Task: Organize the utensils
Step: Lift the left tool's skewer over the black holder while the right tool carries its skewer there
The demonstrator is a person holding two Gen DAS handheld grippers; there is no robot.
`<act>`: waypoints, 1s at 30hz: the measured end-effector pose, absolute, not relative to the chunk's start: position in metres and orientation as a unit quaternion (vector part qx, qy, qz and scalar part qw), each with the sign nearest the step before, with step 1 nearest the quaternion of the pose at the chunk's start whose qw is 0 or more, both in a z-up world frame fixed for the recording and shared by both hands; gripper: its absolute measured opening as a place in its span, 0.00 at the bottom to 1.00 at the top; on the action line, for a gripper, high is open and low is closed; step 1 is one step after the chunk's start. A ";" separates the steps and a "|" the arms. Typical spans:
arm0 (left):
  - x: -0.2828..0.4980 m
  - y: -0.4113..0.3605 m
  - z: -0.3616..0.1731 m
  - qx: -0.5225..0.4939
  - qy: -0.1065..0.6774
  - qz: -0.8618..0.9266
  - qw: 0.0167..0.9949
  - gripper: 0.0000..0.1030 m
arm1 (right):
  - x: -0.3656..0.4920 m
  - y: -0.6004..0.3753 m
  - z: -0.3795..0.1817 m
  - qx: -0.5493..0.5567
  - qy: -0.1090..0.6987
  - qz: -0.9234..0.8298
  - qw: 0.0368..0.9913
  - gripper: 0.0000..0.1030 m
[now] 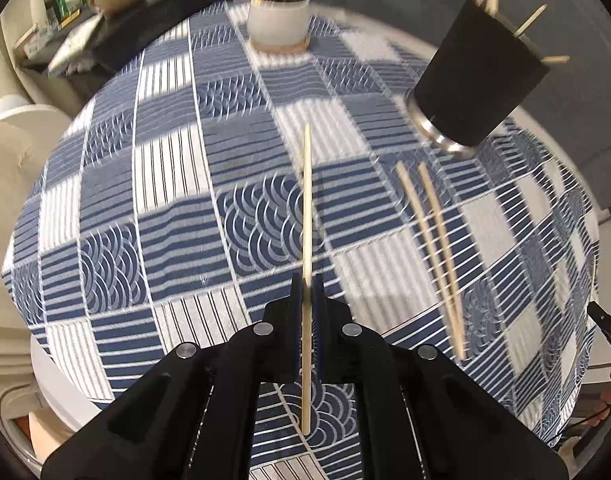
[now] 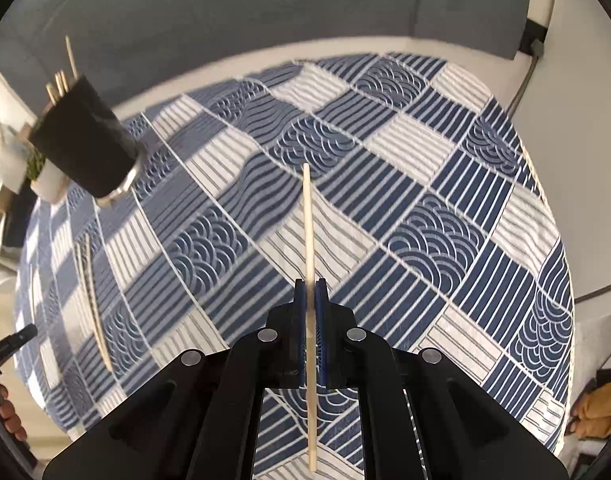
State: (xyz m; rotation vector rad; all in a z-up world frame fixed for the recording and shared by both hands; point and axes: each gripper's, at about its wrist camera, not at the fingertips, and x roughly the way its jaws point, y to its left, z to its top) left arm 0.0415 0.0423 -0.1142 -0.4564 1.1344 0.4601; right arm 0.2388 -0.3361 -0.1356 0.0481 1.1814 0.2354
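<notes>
As each tool (image 1: 307, 292) (image 2: 310, 292) clamps one, chopsticks (image 1: 306, 216) (image 2: 308, 240) point forward.

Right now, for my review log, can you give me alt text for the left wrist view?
The left gripper is shut on a single wooden chopstick that points forward over a table with a blue-and-white patterned cloth. Two more chopsticks lie on the cloth to the right, below a black holder with sticks already in it; a potted plant stands at the far edge.
</notes>
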 end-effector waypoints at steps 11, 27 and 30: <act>0.094 0.038 -0.064 -0.195 0.488 0.185 0.831 0.05 | 0.257 -0.316 -0.064 0.061 0.495 0.165 0.851 0.04; 0.173 0.057 0.030 -0.177 0.399 0.137 0.889 0.05 | 0.285 -0.245 0.043 0.115 0.372 0.288 0.875 0.05; 0.190 0.067 0.039 -0.194 0.386 0.111 0.895 0.05 | 0.301 -0.237 0.054 0.148 0.370 0.298 0.868 0.05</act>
